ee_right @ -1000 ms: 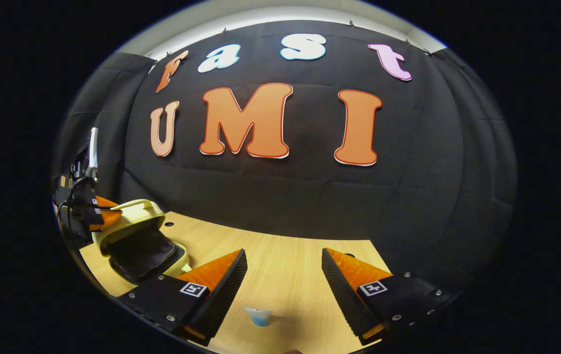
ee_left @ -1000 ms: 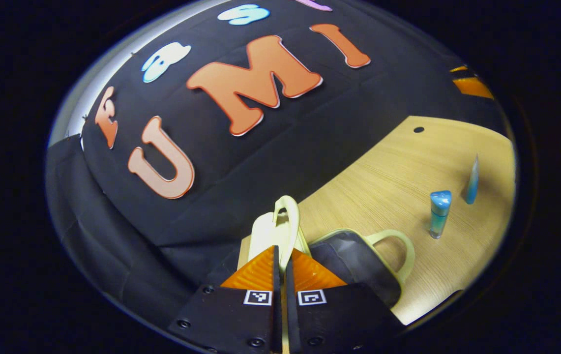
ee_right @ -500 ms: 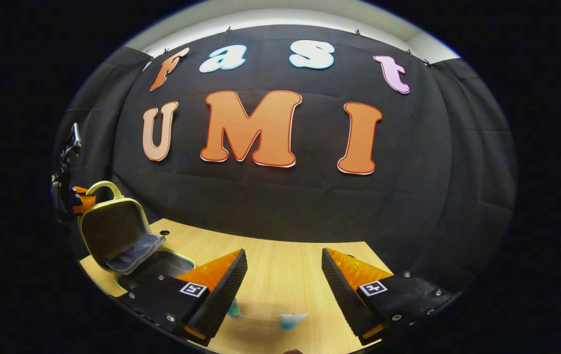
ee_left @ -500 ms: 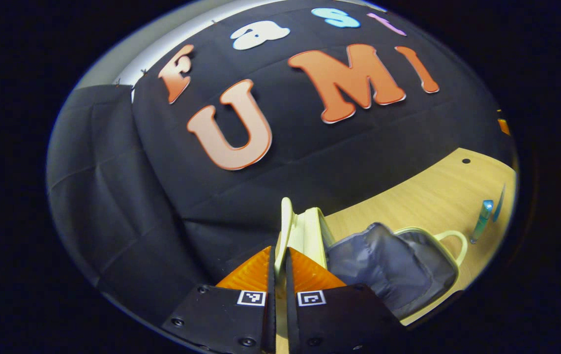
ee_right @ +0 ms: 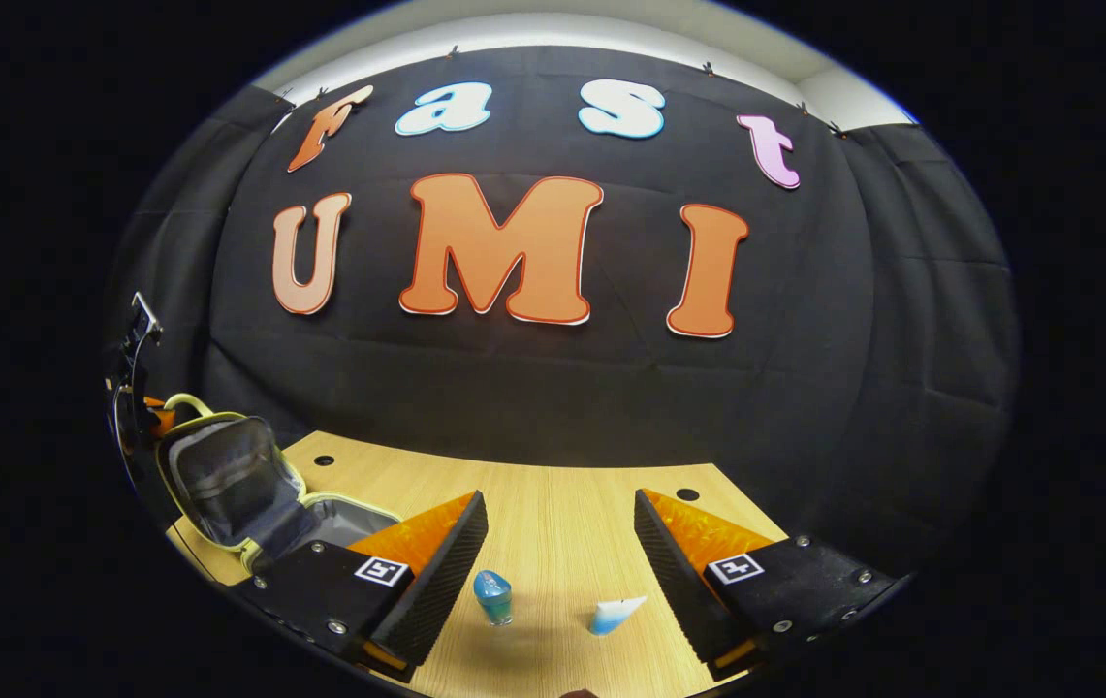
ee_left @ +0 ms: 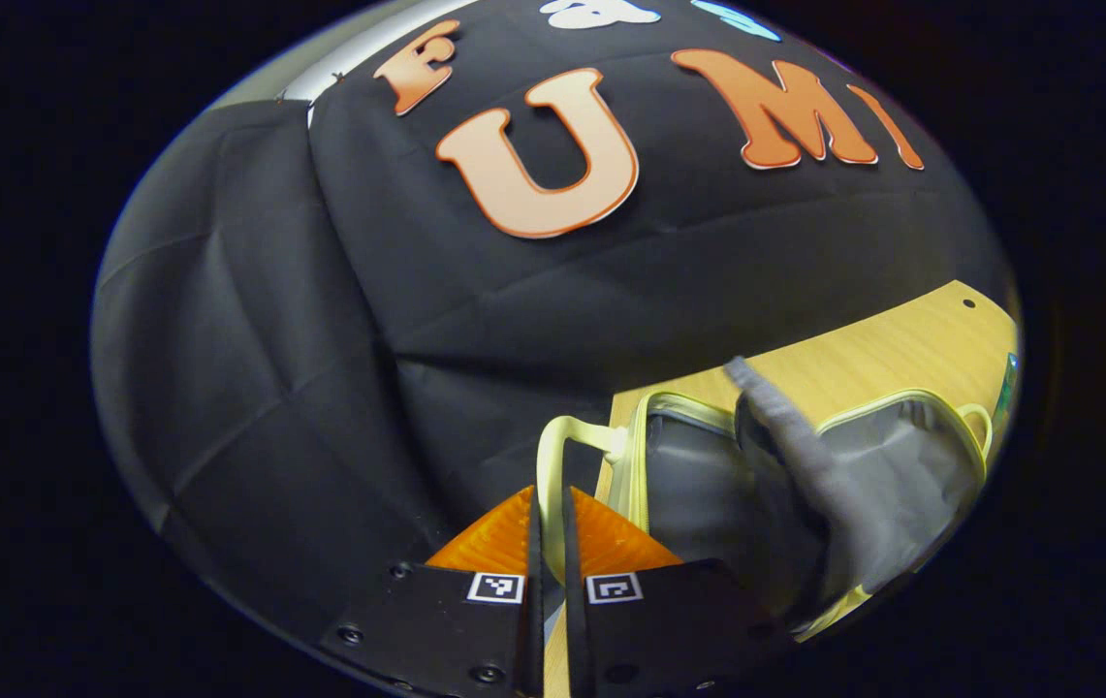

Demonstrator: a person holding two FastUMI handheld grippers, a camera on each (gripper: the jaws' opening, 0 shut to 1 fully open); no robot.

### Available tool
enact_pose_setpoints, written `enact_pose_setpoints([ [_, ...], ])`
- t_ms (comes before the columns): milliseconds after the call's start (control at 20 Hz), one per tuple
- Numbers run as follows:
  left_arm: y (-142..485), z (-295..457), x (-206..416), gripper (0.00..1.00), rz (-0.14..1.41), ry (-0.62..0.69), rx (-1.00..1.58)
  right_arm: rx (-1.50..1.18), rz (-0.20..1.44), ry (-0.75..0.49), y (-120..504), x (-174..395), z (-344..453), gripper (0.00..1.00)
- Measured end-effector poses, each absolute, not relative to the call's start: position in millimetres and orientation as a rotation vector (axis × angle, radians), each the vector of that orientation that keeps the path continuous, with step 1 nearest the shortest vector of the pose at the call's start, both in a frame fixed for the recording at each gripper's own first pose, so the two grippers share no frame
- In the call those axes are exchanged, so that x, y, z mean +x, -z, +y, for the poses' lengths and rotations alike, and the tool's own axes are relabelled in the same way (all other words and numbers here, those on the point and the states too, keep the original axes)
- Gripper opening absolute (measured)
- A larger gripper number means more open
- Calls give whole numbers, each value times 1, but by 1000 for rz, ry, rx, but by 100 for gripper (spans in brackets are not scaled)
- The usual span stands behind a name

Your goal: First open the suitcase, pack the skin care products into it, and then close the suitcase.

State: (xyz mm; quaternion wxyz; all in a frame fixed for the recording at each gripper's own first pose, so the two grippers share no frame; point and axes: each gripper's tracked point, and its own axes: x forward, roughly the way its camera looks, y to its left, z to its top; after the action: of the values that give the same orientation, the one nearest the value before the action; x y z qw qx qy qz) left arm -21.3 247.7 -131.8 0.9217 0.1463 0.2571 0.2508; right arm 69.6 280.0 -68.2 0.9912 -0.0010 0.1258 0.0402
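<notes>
The small pale yellow suitcase (ee_left: 688,485) lies open on the wooden table (ee_left: 863,339), grey lining showing and a grey inner flap (ee_left: 785,427) sticking up. My left gripper (ee_left: 553,504) is shut on the lid's yellow handle (ee_left: 548,456). In the right gripper view the suitcase (ee_right: 223,475) sits far left with its lid tipped back, the left gripper (ee_right: 141,417) behind it. My right gripper (ee_right: 560,514) hangs open above the table. Just below and between its fingers stand a blue bottle (ee_right: 492,596) and a pale blue tube (ee_right: 616,614), neither touched.
The table (ee_right: 553,480) runs up to the black cloth wall and has small round holes (ee_right: 323,460) near its back edge. Bare wood lies between the suitcase and the two products. A sliver of the blue bottle (ee_left: 1008,378) shows at the far right of the left gripper view.
My left gripper has swung the lid by its handle from half raised to fully tipped back, baring the grey lining. The right gripper view tilted down slightly, bringing both products into view between its fingers.
</notes>
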Motion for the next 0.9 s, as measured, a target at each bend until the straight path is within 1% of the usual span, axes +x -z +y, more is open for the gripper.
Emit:
enact_pose_setpoints([
  [100, 140, 257, -22, 9, 543, -535, 257, -2, 258, -72, 69, 69, 281, 96],
  [150, 137, 263, -24, 9, 535, -572, 260, -4, 260, -70, 70, 69, 281, 96],
  [200, 139, 264, -23, 18, 520, -581, 273, -10, 257, -62, 71, 70, 280, 96],
  [300, 130, 252, -14, 18, 492, -558, 269, -1, 283, -57, 79, 71, 278, 96],
  [350, 132, 242, -13, 22, 482, -533, 257, 4, 294, -62, 83, 72, 279, 97],
  [400, 126, 223, -14, 28, 465, -513, 255, 5, 297, -68, 84, 71, 279, 97],
  [450, 121, 205, -9, 36, 451, -494, 255, 0, 290, -67, 84, 71, 277, 97],
  [500, 117, 181, -3, 40, 434, -460, 251, -4, 283, -68, 85, 73, 276, 96],
  [550, 115, 159, 3, 46, 415, -436, 252, -7, 276, -77, 85, 73, 274, 96],
  [600, 110, 133, 13, 58, 395, -392, 247, -11, 275, -83, 89, 72, 270, 96],
  [650, 107, 106, 19, 67, 378, -367, 251, -12, 270, -96, 91, 72, 265, 96],
  [800, 89, 28, 33, 82, 327, -297, 235, -18, 286, -135, 101, 74, 252, 97],
  [900, 84, -23, 43, 96, 291, -248, 191, -3, 280, -154, 103, 76, 241, 97],
])
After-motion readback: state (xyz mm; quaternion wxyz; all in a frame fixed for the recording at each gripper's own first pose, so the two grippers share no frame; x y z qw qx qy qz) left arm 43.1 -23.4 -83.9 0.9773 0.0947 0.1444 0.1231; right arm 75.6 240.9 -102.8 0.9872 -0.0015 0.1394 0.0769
